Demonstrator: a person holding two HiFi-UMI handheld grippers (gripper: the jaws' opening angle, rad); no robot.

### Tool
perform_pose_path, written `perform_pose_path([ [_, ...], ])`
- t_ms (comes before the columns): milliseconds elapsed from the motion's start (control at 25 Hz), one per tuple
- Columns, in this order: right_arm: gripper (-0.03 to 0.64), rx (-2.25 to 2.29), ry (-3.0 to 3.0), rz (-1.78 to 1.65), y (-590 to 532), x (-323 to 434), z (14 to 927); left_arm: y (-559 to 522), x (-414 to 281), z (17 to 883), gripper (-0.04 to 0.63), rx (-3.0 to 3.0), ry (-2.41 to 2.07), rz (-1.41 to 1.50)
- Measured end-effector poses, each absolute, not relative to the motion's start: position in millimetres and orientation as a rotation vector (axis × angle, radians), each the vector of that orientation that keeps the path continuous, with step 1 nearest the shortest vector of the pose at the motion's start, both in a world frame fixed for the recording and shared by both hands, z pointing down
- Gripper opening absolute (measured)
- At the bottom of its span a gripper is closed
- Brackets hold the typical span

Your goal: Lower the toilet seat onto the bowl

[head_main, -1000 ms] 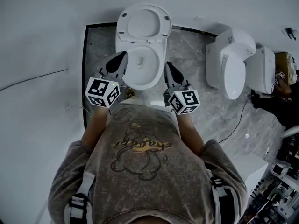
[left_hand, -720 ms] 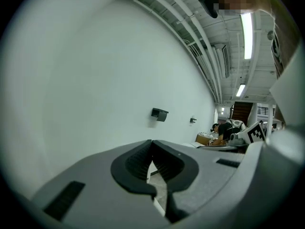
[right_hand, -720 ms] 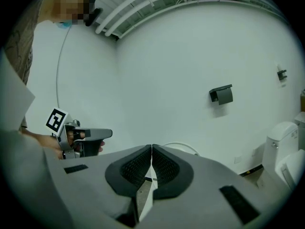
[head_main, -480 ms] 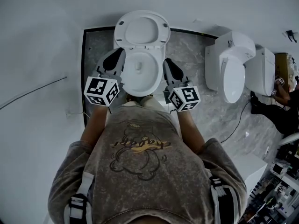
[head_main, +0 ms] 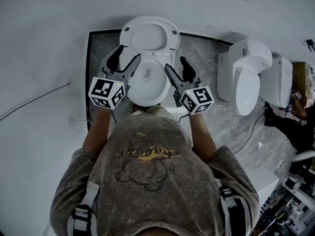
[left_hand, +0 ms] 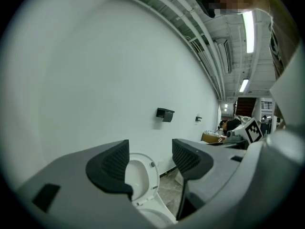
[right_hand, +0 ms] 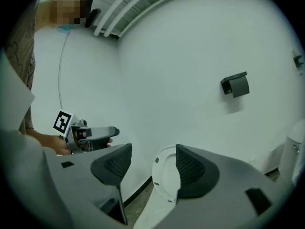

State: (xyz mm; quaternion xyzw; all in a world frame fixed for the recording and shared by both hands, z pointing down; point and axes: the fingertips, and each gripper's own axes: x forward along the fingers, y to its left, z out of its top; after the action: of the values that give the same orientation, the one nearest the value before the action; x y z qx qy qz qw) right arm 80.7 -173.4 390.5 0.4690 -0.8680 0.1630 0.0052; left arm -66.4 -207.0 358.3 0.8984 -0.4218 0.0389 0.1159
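Note:
In the head view a white toilet stands against the wall, its seat (head_main: pixel 150 36) raised upright over the open bowl (head_main: pixel 143 85). My left gripper (head_main: pixel 126 57) hovers over the bowl's left rim and my right gripper (head_main: pixel 175 66) over its right rim. Both pairs of jaws are opening, with nothing between them. The left gripper view has its gripper (left_hand: pixel 150 161) pointing at the raised seat (left_hand: pixel 143 175), which stands some way beyond the fingers. From the right gripper (right_hand: pixel 152 165), the seat (right_hand: pixel 163 178) shows upright past the right finger.
Two more white toilets (head_main: pixel 246 73) (head_main: pixel 278 80) stand to the right on the marble floor (head_main: pixel 202 58). A person (head_main: pixel 295 119) crouches at the far right. A black holder (right_hand: pixel 236 85) hangs on the wall. A cable (head_main: pixel 248 132) lies on the floor.
Both grippers were shut and now stand open. They have moved slightly forward along the bowl's sides toward the raised seat.

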Motion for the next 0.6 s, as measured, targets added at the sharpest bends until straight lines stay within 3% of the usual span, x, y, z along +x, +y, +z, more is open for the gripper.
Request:
perform_pose_path([
  [600,0.282,1.304,-2.628,0.408,-312.4,96.5,431.3,-333.2,-38.2,418.9,0.290,2.633,-1.172,0.321],
])
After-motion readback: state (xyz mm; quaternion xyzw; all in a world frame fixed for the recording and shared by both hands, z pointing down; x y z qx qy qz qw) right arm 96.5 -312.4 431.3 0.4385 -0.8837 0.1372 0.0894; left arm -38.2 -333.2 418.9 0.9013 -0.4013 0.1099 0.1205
